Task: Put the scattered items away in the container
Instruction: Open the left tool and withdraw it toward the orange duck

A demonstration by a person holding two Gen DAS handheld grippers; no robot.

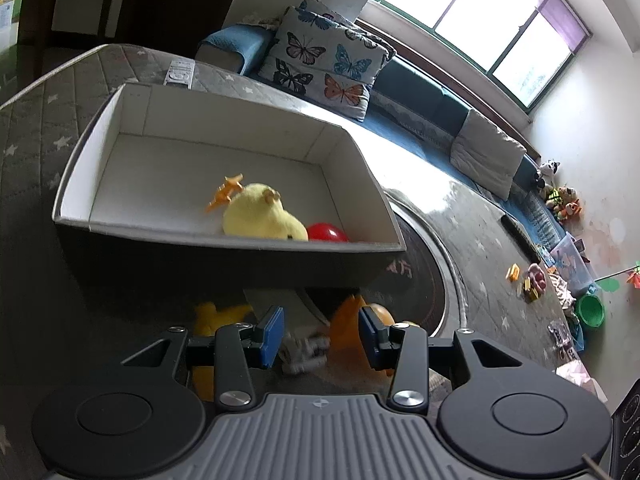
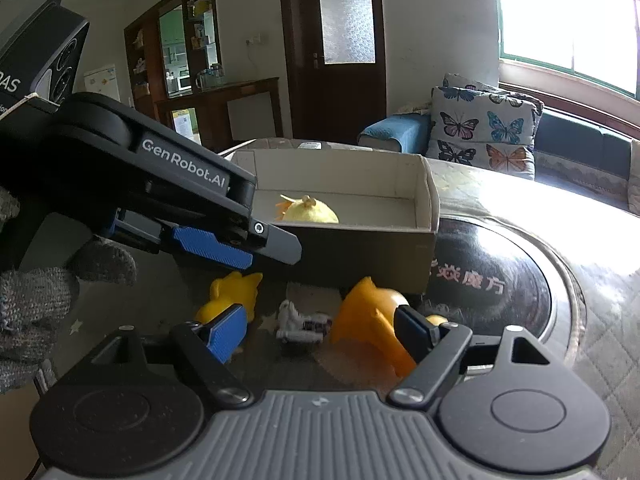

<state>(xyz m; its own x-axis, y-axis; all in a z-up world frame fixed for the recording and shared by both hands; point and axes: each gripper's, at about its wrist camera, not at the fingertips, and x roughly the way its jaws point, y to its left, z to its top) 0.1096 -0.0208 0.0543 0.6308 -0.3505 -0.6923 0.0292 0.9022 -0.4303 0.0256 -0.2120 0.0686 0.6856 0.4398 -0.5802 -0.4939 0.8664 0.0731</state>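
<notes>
An open cardboard box (image 1: pixel 224 236) (image 2: pixel 360 248) stands on the mat and holds a yellow plush chick (image 1: pixel 262 214) (image 2: pixel 310 212), a small orange toy (image 1: pixel 226 194) and a red ball (image 1: pixel 326 233). In front of the box lie a yellow plastic toy (image 2: pixel 236 294) (image 1: pixel 216 316), a small white toy robot (image 2: pixel 302 322) (image 1: pixel 304 350) and an orange toy (image 2: pixel 370 314) (image 1: pixel 350 328). My left gripper (image 1: pixel 320 338) is open and empty, above the white robot; it also shows in the right wrist view (image 2: pixel 240 248). My right gripper (image 2: pixel 320 334) is open and empty, just short of the same toys.
A grey star-patterned mat (image 1: pixel 500 260) covers the floor, with a dark round print (image 2: pixel 500 280) beside the box. A blue couch with butterfly cushions (image 1: pixel 328 60) lies behind. More toys and a green bowl (image 1: pixel 592 308) lie at the far right. A remote (image 1: pixel 180 72) lies behind the box.
</notes>
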